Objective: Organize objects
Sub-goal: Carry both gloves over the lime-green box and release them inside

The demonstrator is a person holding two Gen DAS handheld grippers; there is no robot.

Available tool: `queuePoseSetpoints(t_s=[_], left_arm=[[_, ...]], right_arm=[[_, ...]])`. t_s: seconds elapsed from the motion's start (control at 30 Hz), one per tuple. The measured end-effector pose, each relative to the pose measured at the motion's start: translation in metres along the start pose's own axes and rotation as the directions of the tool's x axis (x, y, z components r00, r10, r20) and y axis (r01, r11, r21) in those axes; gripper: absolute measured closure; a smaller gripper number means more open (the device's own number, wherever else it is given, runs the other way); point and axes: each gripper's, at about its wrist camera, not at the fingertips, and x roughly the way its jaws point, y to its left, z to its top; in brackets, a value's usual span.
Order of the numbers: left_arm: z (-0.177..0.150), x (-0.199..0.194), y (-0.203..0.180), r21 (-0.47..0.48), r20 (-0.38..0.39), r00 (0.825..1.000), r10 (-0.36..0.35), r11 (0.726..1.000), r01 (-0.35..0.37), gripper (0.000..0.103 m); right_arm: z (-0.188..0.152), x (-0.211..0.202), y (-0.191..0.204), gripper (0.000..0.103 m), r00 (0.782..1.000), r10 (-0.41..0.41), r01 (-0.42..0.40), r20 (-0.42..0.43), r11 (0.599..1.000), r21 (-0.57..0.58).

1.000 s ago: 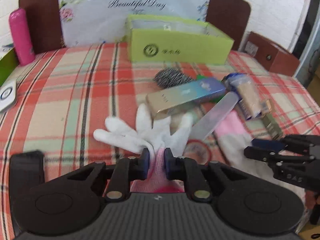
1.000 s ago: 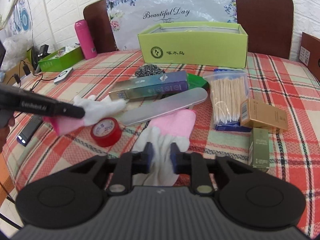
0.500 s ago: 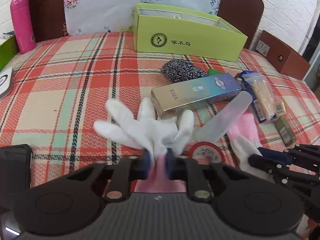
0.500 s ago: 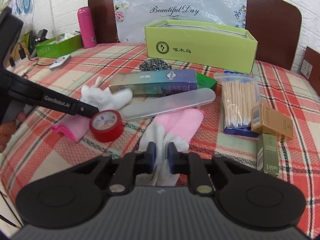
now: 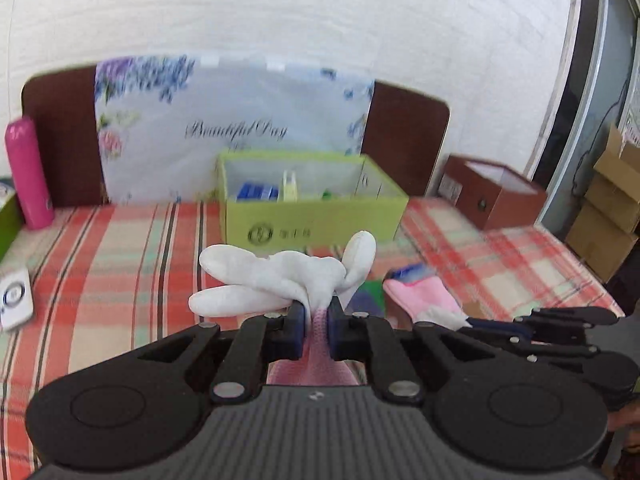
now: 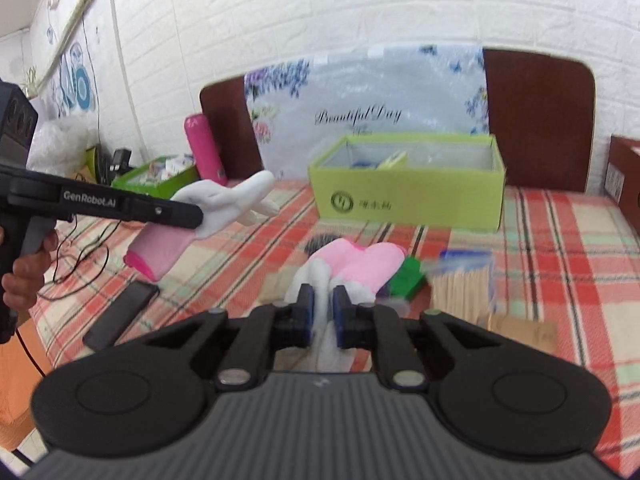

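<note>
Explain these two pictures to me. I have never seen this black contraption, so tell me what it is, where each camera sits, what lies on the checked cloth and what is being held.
There is no robot here. A person holds a two-finger clamp in each hand, and a camera on each clamp looks along its fingers.

The left camera shows the left gripper shut on a white and pink glove. The right camera shows the right gripper shut on a second glove, with the left one off to its side. Both gloves hang clear of the checked tablecloth.

On the cloth stand a green box with a few items inside, a pink bottle, a black phone and a bag of thin wooden sticks.
</note>
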Motion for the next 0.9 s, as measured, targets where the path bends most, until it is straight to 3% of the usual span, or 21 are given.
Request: queuePoseSetpoints(t_s=[0.17, 0.4, 0.6, 0.9], left_arm=[[0.037, 0.017, -0.018, 0.026, 0.047, 0.998, -0.03, 0.999, 0.029, 0.092], [0.084, 0.074, -0.03, 0.001, 0.066, 0.997, -0.039, 0.999, 0.039, 0.092], [0.112, 0.136, -0.032, -0.032, 0.043, 0.998, -0.043, 0.999, 0.044, 0.092], [0.144, 0.216, -0.017, -0.073, 0.014, 1.0, -0.021, 0.997, 0.022, 0.092]], right_arm=[[0.038, 0.001, -0.014, 0.093, 0.997, -0.029, 0.029, 0.07, 1.0, -0.003], [0.086, 0.026, -0.039, 0.093, 0.987, -0.081, 0.085, 0.141, 0.996, -0.023], [0.113, 0.068, -0.072, 0.093, 0.978, -0.118, 0.128, 0.173, 0.991, -0.049], [0.137, 0.15, -0.126, 0.093, 0.969, -0.193, 0.2, 0.154, 0.979, -0.032]])
